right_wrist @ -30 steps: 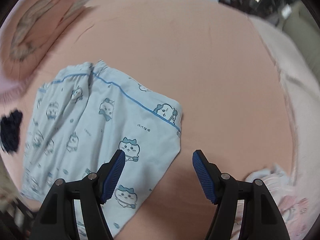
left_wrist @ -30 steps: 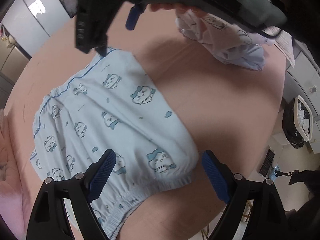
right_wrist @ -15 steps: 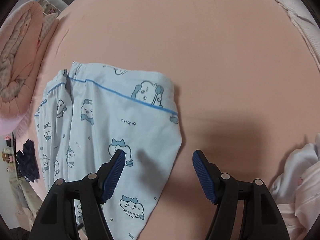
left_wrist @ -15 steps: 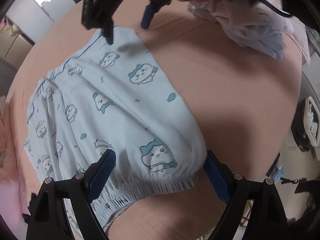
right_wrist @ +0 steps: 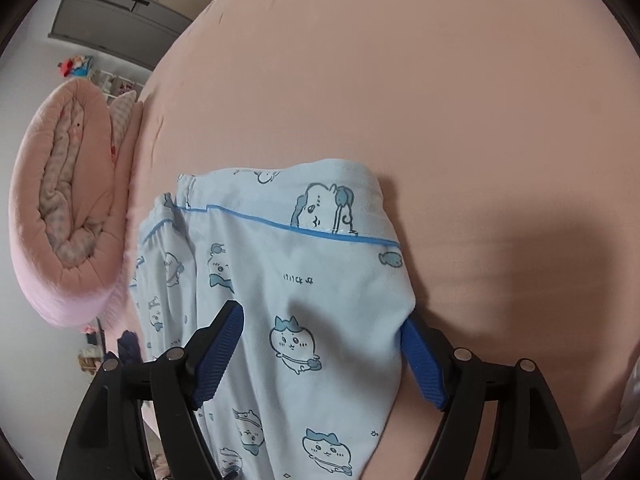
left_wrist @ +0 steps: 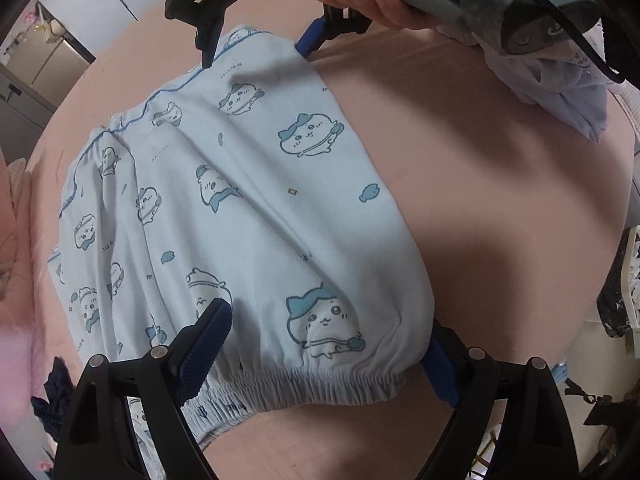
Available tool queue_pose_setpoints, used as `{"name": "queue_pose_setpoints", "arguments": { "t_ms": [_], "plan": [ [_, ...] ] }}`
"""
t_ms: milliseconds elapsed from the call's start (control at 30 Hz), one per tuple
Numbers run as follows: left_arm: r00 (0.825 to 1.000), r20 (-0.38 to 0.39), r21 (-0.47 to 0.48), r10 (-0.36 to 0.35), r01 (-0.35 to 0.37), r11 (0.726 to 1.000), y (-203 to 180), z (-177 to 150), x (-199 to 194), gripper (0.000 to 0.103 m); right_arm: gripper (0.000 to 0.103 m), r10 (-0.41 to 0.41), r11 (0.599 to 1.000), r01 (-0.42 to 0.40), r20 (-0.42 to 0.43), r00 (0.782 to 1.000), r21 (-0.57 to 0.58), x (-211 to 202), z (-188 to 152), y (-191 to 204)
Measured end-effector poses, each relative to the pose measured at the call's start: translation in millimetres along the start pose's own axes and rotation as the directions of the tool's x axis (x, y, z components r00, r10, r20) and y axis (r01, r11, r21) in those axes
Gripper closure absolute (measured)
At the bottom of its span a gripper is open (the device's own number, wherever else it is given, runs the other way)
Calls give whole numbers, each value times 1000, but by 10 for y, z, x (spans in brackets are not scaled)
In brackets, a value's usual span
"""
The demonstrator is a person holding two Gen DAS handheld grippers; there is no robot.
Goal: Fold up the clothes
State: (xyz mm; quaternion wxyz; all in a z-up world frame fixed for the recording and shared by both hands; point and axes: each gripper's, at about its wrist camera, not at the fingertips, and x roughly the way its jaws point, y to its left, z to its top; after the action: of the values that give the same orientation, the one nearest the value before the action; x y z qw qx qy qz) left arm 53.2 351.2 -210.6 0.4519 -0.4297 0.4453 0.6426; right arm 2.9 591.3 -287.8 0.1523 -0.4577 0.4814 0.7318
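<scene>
Light blue pyjama shorts (left_wrist: 256,216) with cartoon animal prints lie flat on the pink bed; they also show in the right wrist view (right_wrist: 288,292). My left gripper (left_wrist: 324,344) is open, its jaws straddling the elastic waistband corner (left_wrist: 320,380), low over the cloth. My right gripper (right_wrist: 320,356) is open, its jaws straddling the corner near the blue-piped hem (right_wrist: 288,226). In the left wrist view the right gripper (left_wrist: 260,48) sits at the shorts' far end.
A crumpled white garment (left_wrist: 560,92) lies on the bed at the far right. A rolled pink quilt (right_wrist: 64,208) lies along the bed's left side. A dark cloth (left_wrist: 52,392) lies near the bed edge. Cabinets (right_wrist: 120,20) stand beyond.
Both grippers have moved down and closer to the shorts, so each pair of open jaws now straddles a corner of the cloth. The shorts have not moved.
</scene>
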Motion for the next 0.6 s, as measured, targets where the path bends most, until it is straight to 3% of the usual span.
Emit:
{"name": "queue_pose_setpoints", "arguments": {
  "t_ms": [67,133,233,300,433,600],
  "plan": [
    [1000,-4,-10,-7,7,1000,27,-12,30,11,27,8,1000,-7,-3,1000,13,0,-3,-30],
    [1000,-6,-26,-2,2,1000,60,-34,72,0,29,21,999,-21,-7,1000,36,-10,75,-99],
    [999,-9,-77,-42,41,996,133,-79,116,0,36,43,996,-42,-9,999,72,-48,73,-220],
    [999,-10,-96,-53,52,994,150,-99,121,0,46,42,995,-40,-11,999,90,-53,124,-312],
    [999,7,-95,-39,39,995,117,-135,102,0,100,-29,990,30,-8,1000,139,-48,108,-388],
    [999,27,-89,-28,31,996,83,-181,79,0,103,48,969,-58,49,998,242,-52,51,-586]
  ]
}}
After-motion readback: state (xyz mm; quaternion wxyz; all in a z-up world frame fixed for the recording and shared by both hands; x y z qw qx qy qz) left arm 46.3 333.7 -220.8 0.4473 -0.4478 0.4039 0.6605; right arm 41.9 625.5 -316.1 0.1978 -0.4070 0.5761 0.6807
